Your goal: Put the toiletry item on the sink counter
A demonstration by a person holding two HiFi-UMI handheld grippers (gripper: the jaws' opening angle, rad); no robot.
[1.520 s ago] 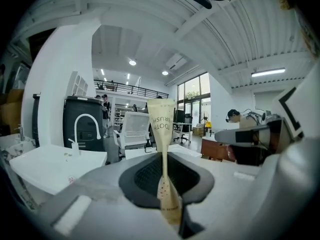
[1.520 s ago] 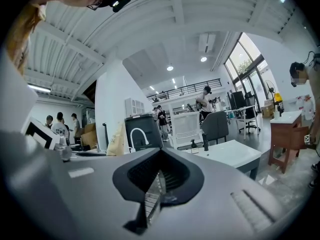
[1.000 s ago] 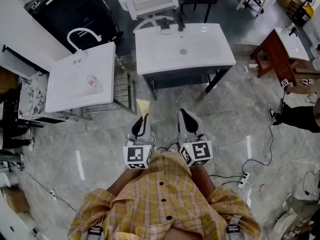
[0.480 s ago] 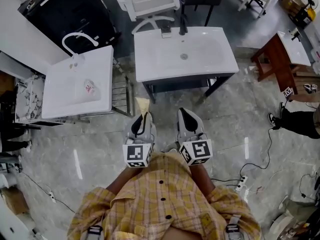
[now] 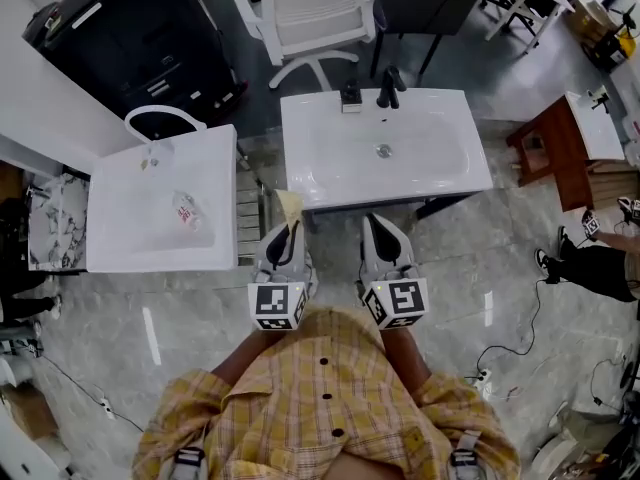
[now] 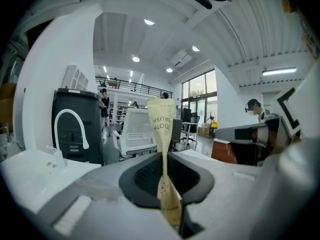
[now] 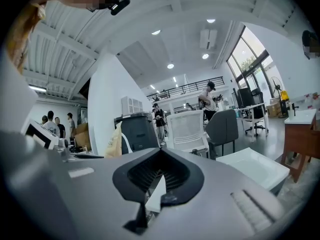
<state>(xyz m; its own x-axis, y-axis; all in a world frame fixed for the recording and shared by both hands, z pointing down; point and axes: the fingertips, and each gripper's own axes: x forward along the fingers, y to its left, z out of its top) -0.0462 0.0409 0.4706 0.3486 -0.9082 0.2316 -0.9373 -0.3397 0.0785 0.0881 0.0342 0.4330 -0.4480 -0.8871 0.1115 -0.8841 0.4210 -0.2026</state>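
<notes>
The white sink counter [image 5: 330,158] with its black tap [image 5: 390,86] stands just ahead of the person, and a second white basin [image 5: 130,238] sits to its left. The left gripper [image 5: 285,230] is level in front of the plaid shirt [image 5: 330,398], short of the counter's near edge, its jaws clamped almost together on the lower end of a toothbrush packet [image 5: 289,208]. The right gripper [image 5: 381,226] beside it holds nothing; its jaws are drawn together to a narrow slit. The packet [image 6: 162,121] is a thin, pale-yellow paper sleeve, upright between the pads, pinched flat at the waist, flaring wider above, printed "TOOTH BRUSH" down its length.
</notes>
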